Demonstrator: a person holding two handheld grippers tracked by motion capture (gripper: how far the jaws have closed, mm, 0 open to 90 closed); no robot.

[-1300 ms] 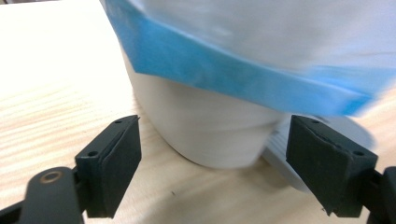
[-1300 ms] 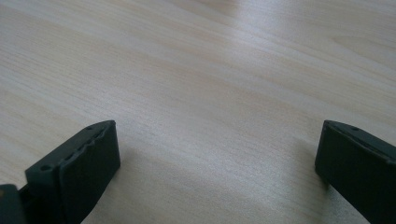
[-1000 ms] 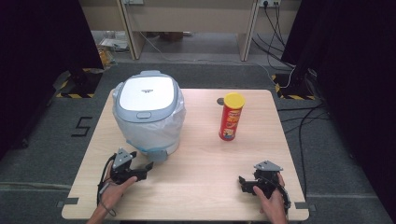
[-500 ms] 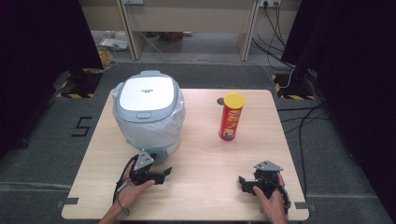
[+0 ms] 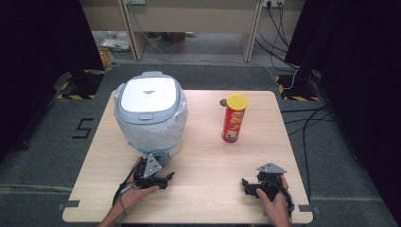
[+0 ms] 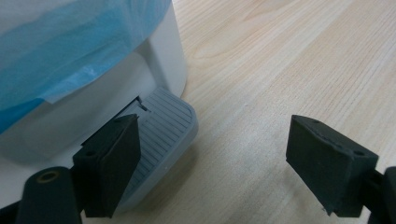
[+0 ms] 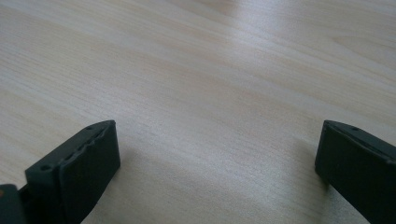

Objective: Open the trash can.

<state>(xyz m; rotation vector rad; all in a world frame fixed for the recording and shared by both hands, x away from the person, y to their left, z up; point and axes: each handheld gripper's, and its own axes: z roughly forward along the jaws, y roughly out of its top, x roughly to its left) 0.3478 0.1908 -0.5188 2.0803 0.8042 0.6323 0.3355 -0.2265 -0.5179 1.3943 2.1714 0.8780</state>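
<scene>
Shifted rightward, left gripper (image 5: 163, 180) gapes wide beside the bin's pedal (image 6: 163, 128); right gripper (image 5: 246, 185) unmoved, wide.

Right tool (image 7: 217, 170) jaws wide apart, low over pale wooden table (image 7: 224, 70)

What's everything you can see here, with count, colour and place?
Bin: one, white with grey lid and blue liner, table's far left.
Pedal: one, grey, ribbed, at the bin's base, by the left gripper's jaw.
Can: one, red with yellow lid, upright, right of the bin.
Table: one, light wood.
Floor: grey, with a painted 5 to the left.
Cables: several, black, on the floor at right.
Left gripper: one, black, open, near the pedal.
Right gripper: one, black, open, near right edge.
Hands: two, holding the grippers.
</scene>
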